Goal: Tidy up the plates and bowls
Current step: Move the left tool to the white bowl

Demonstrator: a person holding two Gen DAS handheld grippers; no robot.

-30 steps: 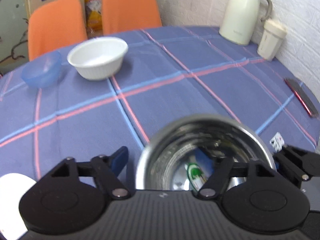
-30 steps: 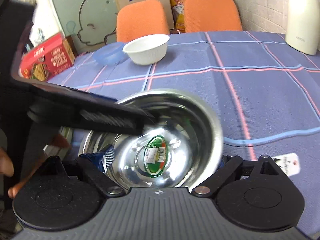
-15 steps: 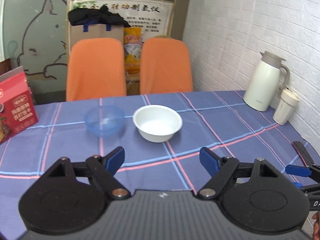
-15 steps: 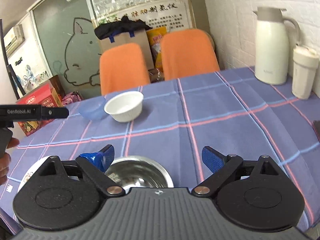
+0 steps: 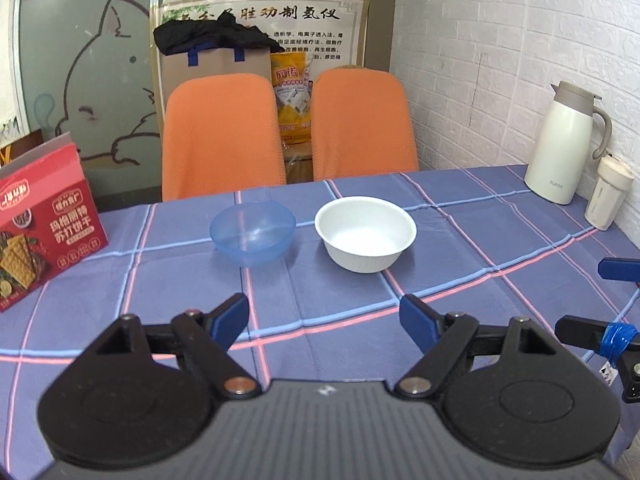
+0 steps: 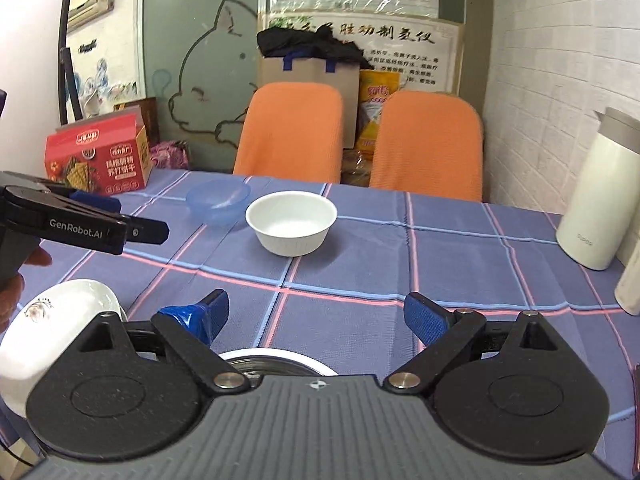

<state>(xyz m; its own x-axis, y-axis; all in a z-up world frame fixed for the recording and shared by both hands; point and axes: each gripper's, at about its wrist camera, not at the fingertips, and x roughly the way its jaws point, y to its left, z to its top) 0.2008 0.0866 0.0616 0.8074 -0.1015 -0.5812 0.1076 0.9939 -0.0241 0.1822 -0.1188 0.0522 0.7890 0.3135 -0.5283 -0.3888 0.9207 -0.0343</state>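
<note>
I take the white bowl (image 5: 366,234) as my landmark; every position below is stated against it.

1. Bench (image 5: 500,240): covered by a checked blue cloth. It carries all the ware, and the white bowl stands upright near its middle.
2. Thermos jug (image 5: 562,144): well to the right of the white bowl, against the brick wall. I judge it parked out of the working area.
3. Red cracker box (image 5: 44,220): well to the left of the white bowl, at the bench edge.
4. White plate (image 6: 56,320): nearer to me than the white bowl and to its left. A steel bowl (image 6: 276,362) sits just beside the plate, its rim showing under the right tool. I judge this the collecting spot.
5. Blue bowl (image 5: 253,233): just left of the white bowl, apart from it, upright. I judge both are yet to be gathered.
6. Left tool (image 5: 324,318): fingers spread, grasping nothing, aimed at the white bowl from the near side.
7. Right tool (image 6: 316,316): likewise released and empty, above the steel bowl.
</note>
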